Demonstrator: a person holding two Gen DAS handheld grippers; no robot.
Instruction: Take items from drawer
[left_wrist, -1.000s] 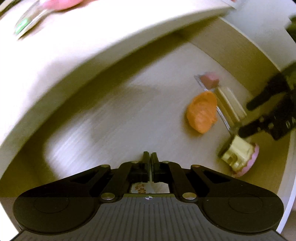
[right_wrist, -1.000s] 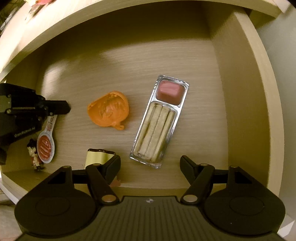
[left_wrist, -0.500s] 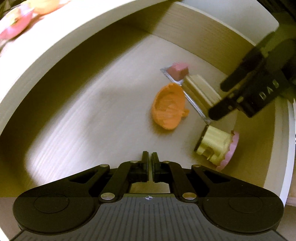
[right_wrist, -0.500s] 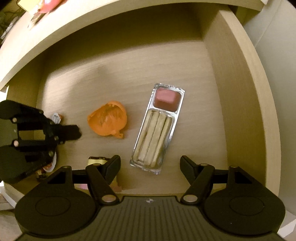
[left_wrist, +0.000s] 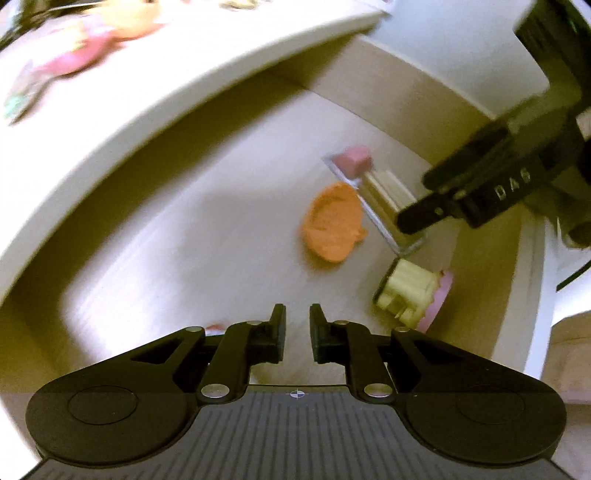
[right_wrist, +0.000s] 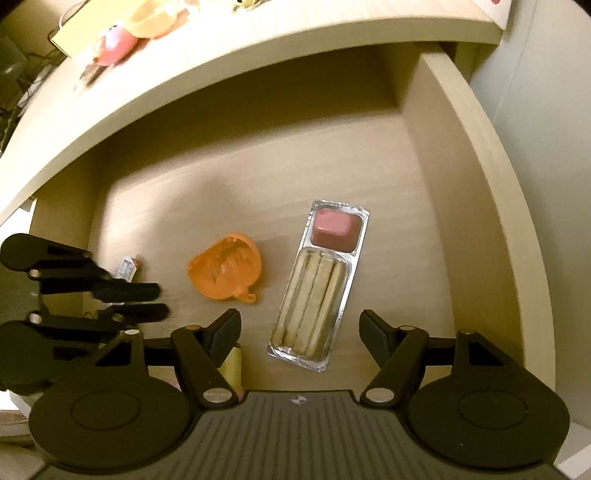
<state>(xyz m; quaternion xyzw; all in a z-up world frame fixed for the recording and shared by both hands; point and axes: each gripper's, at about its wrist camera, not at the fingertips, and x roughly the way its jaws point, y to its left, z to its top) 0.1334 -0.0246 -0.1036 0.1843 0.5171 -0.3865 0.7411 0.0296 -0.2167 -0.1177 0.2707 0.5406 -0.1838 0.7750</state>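
Though foreshortened, snack tray (right_wrist: 320, 284) lengthwise front-to-back.

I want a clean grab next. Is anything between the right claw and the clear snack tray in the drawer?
Nothing visible. The right claw is open, and the snack tray lies directly between and ahead of its fingers. The orange toy sits apart to the left.

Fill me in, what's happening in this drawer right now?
A person is emptying an open drawer with two handheld grippers. The right gripper is wide open just above the near end of the clear snack tray, apparently lining up to grab it. The left gripper is slightly open and holds nothing. The orange toy and a yellow-and-pink toy lie untouched on the drawer floor.
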